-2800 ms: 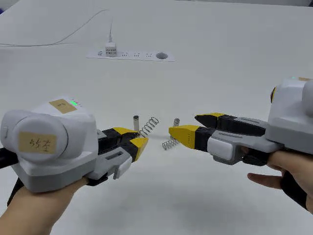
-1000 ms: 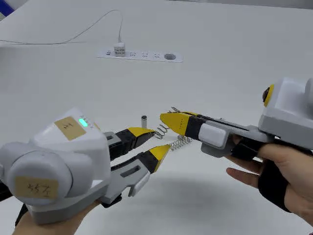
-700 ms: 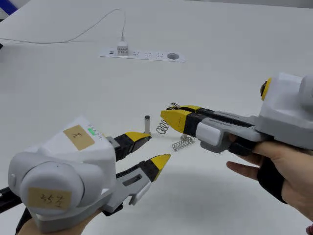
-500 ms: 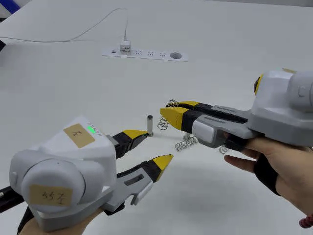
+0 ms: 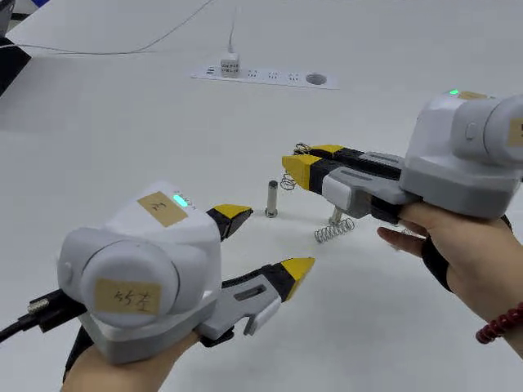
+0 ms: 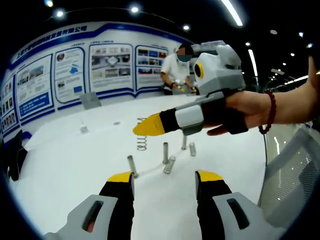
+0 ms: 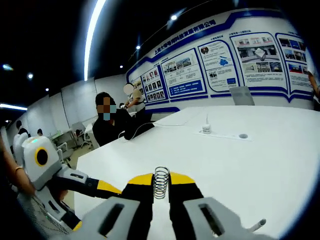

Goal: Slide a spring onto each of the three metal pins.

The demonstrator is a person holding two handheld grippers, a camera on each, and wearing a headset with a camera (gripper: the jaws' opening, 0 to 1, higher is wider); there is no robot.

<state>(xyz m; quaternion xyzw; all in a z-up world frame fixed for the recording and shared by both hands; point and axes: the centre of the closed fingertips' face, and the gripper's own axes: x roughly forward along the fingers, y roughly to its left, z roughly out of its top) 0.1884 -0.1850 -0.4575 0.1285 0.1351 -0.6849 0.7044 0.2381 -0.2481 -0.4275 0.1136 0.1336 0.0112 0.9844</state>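
My right gripper (image 5: 297, 166) is shut on a small coil spring (image 5: 288, 181), which stands up between the jaws in the right gripper view (image 7: 161, 182). It hovers just right of and above an upright metal pin (image 5: 271, 198). A second spring (image 5: 335, 230) lies on the white table below the right gripper, beside a shorter pin (image 5: 335, 216) that the gripper partly hides. My left gripper (image 5: 265, 239) is open and holds nothing, its jaws pointing at the pins. The left gripper view has the pins (image 6: 165, 152), the lying spring (image 6: 170, 164) and the right gripper (image 6: 145, 127) with the held spring (image 6: 142, 141) hanging below it.
A white power strip (image 5: 265, 76) with a plugged-in adapter and cable lies at the far side of the table (image 5: 122, 139). People sit at a table in the background of both gripper views. Posters cover the far wall.
The right gripper, open 2.8 s ago, has shut on a spring and lifted it off the table beside the pin. The left gripper's jaws have opened. The head camera has shifted.
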